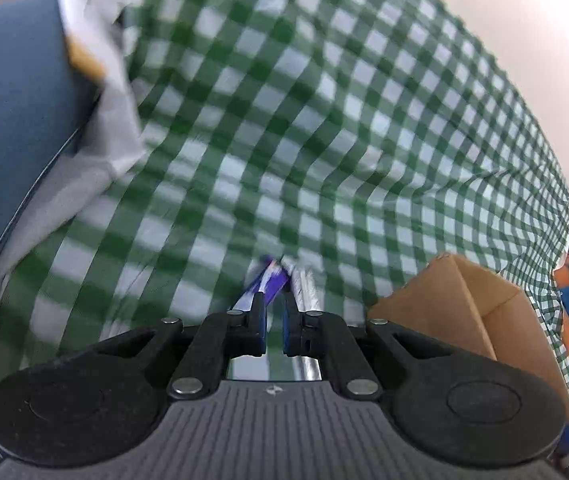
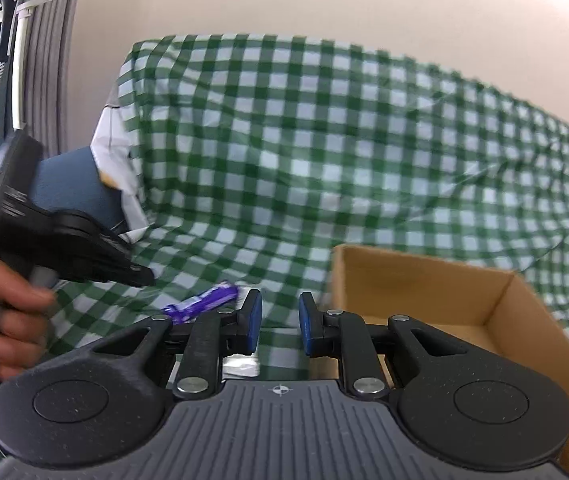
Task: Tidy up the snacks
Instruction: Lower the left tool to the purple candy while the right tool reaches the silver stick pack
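Left wrist view, pretty blurry: shows the left hand-held gripper [image 1: 273,300] clenched tight with nothing clearly pinched, tips just over a small purple snack wrapper [image 1: 274,282] and a silver foil packet [image 1: 304,284] lying on the green-and-white checked cloth [image 1: 284,120]. Open brown cardboard box [image 1: 468,300] sitting just right of them. Over on the right wrist side, right hand-held gripper [image 2: 280,304] part-way released, only cloth visible in the gap. Can't tell what the snacks are.

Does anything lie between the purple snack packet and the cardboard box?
Only a silver packet, right beside the purple packet on the side toward the cardboard box. Past it there is just checked cloth.
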Demonstrator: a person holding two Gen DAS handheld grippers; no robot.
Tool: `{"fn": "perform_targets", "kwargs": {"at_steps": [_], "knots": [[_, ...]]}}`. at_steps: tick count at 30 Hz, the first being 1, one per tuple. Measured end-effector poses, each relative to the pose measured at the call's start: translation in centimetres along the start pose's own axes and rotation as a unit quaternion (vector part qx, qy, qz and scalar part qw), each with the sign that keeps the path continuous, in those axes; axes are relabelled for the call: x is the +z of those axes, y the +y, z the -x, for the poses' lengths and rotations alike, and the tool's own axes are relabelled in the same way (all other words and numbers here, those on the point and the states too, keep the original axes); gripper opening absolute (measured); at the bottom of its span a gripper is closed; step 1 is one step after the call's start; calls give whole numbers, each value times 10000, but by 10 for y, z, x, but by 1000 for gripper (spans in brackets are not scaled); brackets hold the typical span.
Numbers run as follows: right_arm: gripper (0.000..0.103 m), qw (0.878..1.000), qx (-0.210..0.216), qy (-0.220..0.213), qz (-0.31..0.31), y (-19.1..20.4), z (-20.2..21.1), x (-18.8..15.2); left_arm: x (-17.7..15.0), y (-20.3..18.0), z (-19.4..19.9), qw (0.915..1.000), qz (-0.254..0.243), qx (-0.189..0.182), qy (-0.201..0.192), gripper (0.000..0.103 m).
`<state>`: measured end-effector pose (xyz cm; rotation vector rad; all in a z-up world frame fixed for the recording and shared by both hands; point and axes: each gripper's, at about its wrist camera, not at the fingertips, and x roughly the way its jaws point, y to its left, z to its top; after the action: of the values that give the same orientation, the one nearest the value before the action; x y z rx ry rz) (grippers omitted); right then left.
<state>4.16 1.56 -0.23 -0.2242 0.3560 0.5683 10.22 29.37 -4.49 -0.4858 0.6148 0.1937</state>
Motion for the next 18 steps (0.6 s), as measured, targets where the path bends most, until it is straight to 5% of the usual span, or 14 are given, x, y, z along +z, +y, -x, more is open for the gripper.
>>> {"fn": "perform_targets", "kwargs": {"at_steps": [9, 12, 16, 18], "knots": [[26, 9976, -180, 675, -3, 48, -97, -7, -11, 11, -19, 9997, -181, 63, 124, 7], [36, 9925, -519, 1096, -159, 45, -130, -15, -11, 21, -27, 9997, -100, 77, 194, 11], [51, 9870, -575, 1466, -328, 42, -163, -25, -13, 21, -40, 9994, -187, 123, 282, 33], [52, 9842, -448, 1659, -435, 42, -175, -31, -13, 18, -49, 9989, -313, 139, 323, 36]]}}
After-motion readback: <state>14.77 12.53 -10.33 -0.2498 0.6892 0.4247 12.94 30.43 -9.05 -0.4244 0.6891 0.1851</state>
